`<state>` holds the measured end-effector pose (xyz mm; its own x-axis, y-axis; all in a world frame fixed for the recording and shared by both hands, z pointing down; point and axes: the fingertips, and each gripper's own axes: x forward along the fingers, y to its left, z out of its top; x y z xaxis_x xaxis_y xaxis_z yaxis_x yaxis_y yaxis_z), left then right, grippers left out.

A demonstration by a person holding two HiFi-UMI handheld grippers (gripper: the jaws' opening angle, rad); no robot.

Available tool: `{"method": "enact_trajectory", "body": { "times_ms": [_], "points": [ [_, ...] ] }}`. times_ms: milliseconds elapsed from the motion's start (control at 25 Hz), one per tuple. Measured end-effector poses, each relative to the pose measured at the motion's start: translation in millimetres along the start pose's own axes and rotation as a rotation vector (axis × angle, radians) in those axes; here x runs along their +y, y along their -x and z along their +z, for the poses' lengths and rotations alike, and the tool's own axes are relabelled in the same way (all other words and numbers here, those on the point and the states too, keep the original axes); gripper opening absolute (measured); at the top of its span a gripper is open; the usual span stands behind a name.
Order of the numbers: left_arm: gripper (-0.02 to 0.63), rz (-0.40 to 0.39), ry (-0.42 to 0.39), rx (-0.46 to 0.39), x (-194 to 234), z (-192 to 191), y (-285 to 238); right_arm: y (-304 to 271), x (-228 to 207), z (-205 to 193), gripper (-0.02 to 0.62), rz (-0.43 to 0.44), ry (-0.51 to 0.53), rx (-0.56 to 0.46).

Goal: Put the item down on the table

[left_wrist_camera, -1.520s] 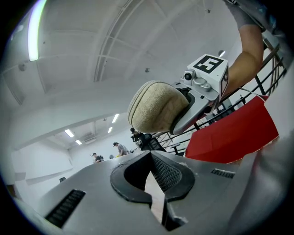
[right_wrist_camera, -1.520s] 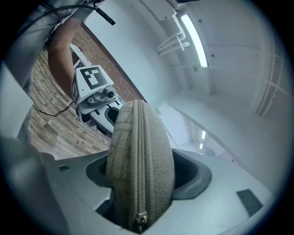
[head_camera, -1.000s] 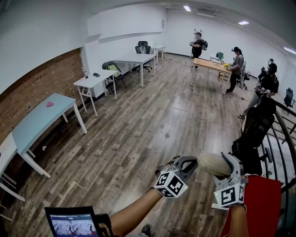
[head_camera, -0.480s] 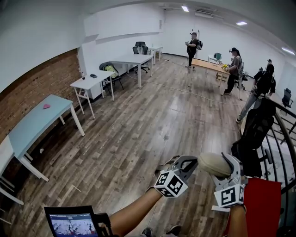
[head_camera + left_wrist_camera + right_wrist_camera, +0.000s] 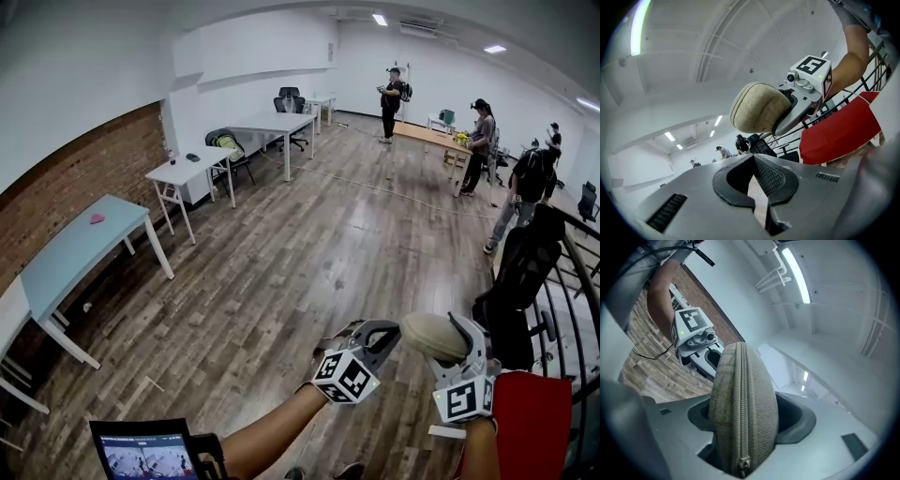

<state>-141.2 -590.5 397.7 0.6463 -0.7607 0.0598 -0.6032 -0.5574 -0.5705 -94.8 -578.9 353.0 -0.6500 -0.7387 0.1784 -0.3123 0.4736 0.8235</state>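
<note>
A beige zippered pouch (image 5: 433, 336) is held in the air above the wooden floor, with my right gripper (image 5: 453, 339) shut on it. In the right gripper view the pouch (image 5: 743, 413) stands on edge between the jaws, zipper facing the camera. My left gripper (image 5: 373, 337) hovers just left of it, shut, with nothing in it. The left gripper view shows its jaws (image 5: 753, 159) meeting at the tips, with the pouch (image 5: 757, 108) above and apart from them.
A light blue table (image 5: 80, 246) with a small pink thing (image 5: 97, 218) stands at the left by the brick wall. White tables (image 5: 187, 169) lie farther back. Several people (image 5: 480, 131) stand at the far right. A black railing (image 5: 562, 309), red cloth (image 5: 530, 427) and a tablet (image 5: 145, 450) are near me.
Both grippers keep their places and the pouch stays held. The head view has shifted slightly, and the people at the back have moved a little.
</note>
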Motion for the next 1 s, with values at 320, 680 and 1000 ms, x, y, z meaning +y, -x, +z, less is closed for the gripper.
{"method": "enact_trajectory", "body": {
  "times_ms": [320, 680, 1000],
  "points": [
    [0.002, 0.002, 0.000, 0.026, 1, -4, -67, -13, -24, -61, 0.304, 0.028, -0.009, -0.008],
    [0.002, 0.031, -0.013, 0.015, -6, 31, -142, 5, -85, -116, 0.304, 0.026, 0.020, -0.017],
    [0.002, 0.049, -0.024, 0.045, 4, 31, -174, -5, -110, -149, 0.304, 0.019, -0.016, -0.041]
  ]
}}
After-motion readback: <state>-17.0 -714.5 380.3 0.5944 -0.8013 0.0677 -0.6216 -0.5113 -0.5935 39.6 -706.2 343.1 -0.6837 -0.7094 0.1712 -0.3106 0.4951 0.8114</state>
